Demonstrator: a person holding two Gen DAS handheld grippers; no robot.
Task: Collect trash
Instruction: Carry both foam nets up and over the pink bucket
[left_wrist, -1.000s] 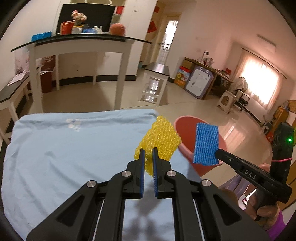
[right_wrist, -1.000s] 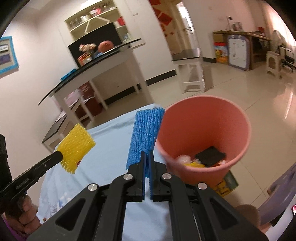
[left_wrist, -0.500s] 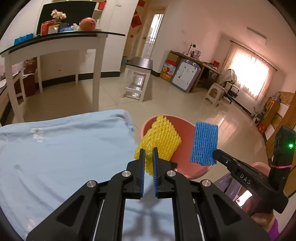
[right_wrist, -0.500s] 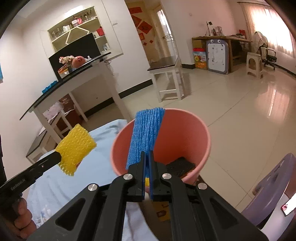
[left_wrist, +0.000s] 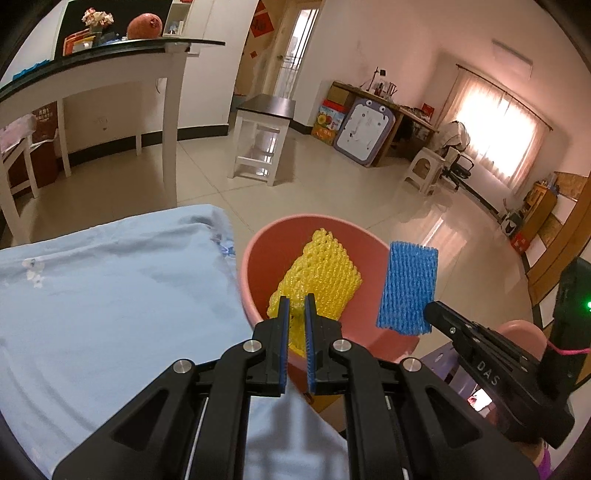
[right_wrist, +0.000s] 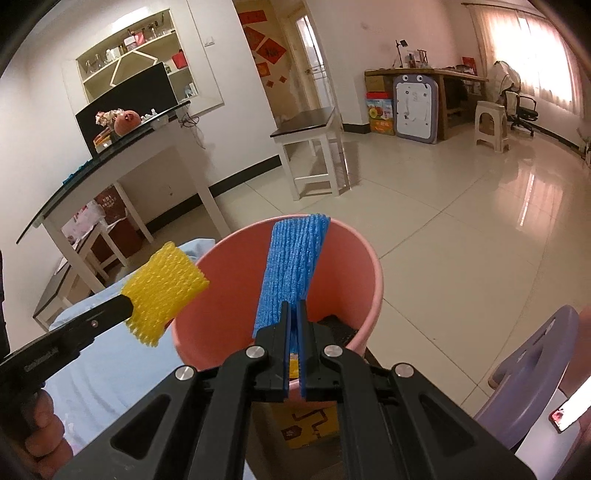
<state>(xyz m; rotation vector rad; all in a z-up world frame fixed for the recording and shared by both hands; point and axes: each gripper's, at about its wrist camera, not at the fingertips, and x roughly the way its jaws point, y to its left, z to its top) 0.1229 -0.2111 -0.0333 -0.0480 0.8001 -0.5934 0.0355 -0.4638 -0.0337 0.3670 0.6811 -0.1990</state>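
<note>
Our right gripper clamps the blue foam net sleeve above the round pink plastic bucket. Our left gripper pinches the yellow foam net sleeve, which hangs nearer the rim.

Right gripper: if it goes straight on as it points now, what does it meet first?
Likely the pink bucket: the right gripper, shut on the blue foam net, points into its mouth, though depth is unclear.

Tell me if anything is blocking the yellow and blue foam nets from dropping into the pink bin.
Nothing visible blocks them. The left claw holds the yellow foam net and the right claw holds the blue foam net, both in line with the pink bin's uncovered mouth.
</note>
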